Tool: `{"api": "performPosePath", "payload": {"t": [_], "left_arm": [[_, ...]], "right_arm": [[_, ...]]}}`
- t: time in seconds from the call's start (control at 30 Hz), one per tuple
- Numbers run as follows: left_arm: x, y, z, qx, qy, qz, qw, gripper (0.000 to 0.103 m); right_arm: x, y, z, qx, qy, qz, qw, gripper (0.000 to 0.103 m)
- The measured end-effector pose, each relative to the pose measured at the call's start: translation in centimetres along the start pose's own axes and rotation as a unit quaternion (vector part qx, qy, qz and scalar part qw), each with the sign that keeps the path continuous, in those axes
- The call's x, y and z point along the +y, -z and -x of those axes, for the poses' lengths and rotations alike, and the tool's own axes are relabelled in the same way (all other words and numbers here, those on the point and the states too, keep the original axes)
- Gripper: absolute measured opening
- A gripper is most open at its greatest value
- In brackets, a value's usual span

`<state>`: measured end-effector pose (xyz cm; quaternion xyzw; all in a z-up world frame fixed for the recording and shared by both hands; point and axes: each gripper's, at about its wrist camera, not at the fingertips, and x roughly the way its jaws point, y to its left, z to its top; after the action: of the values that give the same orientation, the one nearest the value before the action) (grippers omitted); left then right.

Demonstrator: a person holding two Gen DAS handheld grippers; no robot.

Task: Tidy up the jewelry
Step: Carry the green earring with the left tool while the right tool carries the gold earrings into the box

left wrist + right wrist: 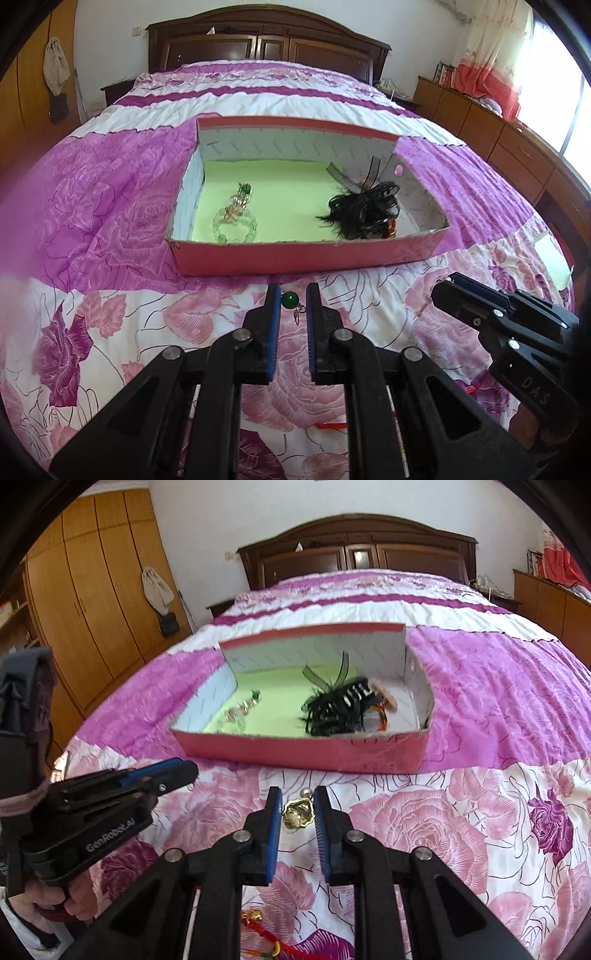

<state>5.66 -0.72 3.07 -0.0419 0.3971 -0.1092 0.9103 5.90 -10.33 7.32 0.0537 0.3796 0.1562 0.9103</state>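
Item: green bead pendant [290, 299], lying on the bed [110, 221] between the fingers of the left gripper [291, 299], which stand apart and grip nothing; the bead sits just beside the left-hand finger, its small metal drop trailing toward the right-hand one. Judged light, hard, smooth and apt to roll; best taken across the round bead, not the thin drop. Long axis runs roughly crosswise between the fingers, drop end pointing right and nearer the camera. Item: gold ornament [297, 812], with a pale pearl-like bead beyond it, between the parted fingers of the right gripper [298, 805], also ungripped. Judged small, stiff, slippery metal; hold across its broad body. Destination: pink box [295, 254] ahead of both fingertips, holding a clear bead bracelet [234, 221] and black hairpiece [364, 210].
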Motion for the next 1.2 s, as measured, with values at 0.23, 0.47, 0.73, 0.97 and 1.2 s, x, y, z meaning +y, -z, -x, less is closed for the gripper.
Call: {"api": "performPosePath", "payload": {"t": [0.23, 0.47, 0.73, 0.97, 1.2], "left_arm": [[-0.3, -0.4, 1.0, -0.021, 0.011, 0.000, 0.9997, 0.005], [-0.7, -1.1, 1.8, -0.043, 0.015, -0.002, 0.9989, 0.005], [-1.1, -2.1, 2.3, -0.078, 0.010, -0.016, 0.9968, 0.005], [-0.9, -3.1, 2.4, -0.109, 0.011, -0.010, 0.9940, 0.005], [-0.8, -4.1, 2.0, -0.132, 0.003, -0.015, 0.9911, 0.005]], "right_arm": [[-0.3, -0.5, 1.3, -0.040, -0.007, -0.009, 0.999, 0.019], [-0.5, -0.8, 2.0, -0.070, -0.006, -0.006, 0.997, 0.019], [-0.5, -1.6, 2.5, -0.097, 0.000, 0.005, 0.995, 0.019], [-0.7, -2.5, 2.6, -0.121, 0.000, 0.005, 0.993, 0.019], [-1.0, -3.9, 2.5, -0.145, 0.004, 0.006, 0.989, 0.019]]}}
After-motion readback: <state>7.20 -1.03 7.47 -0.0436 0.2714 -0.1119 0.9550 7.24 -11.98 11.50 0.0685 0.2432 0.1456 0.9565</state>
